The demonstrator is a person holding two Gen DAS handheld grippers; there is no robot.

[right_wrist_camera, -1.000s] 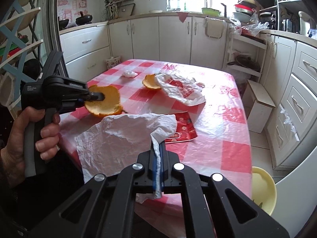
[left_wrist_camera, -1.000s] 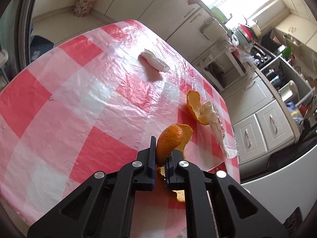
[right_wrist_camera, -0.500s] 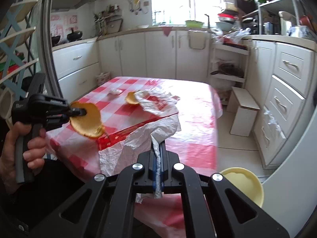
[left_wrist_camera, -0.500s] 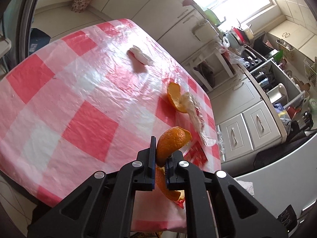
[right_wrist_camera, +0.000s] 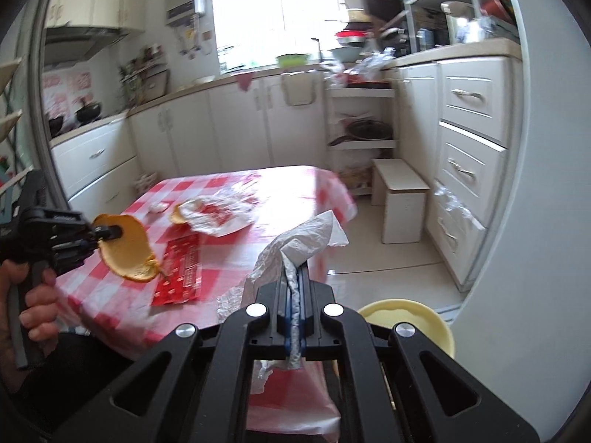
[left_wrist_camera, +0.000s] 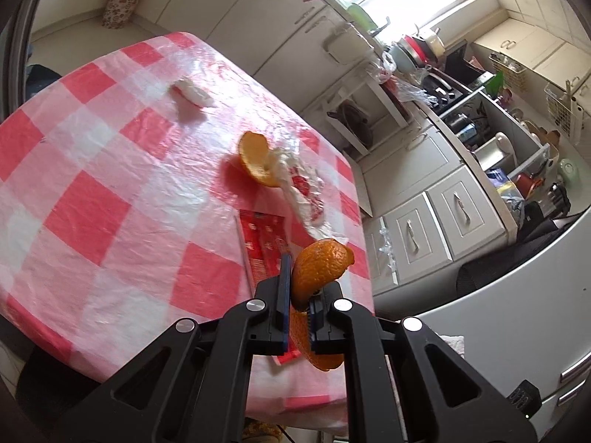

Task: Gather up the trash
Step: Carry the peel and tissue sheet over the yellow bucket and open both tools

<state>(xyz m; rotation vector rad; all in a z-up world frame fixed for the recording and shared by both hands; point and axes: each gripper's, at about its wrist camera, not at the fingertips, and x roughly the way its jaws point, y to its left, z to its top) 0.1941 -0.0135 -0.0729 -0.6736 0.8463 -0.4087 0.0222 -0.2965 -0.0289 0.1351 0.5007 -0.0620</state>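
Now my left gripper (left_wrist_camera: 298, 288) pinches an orange peel (left_wrist_camera: 319, 265), my right gripper (right_wrist_camera: 294, 288) a white plastic bag (right_wrist_camera: 295, 243); next, drop the peel inside.

ahead of the left jaws, the checked table (left_wrist_camera: 92, 199) carries a red wrapper (left_wrist_camera: 264, 238), an orange peel (left_wrist_camera: 255, 160), a crumpled bag (left_wrist_camera: 306, 192) and a tissue (left_wrist_camera: 192, 92).

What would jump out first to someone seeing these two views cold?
Probably the big orange peel pinched in the left gripper, held up off the near edge of the red-checked table. Next, the crumpled white plastic bag clamped in the right gripper, above a yellow bin on the floor. On the table lie another peel, a red wrapper and a white wad.
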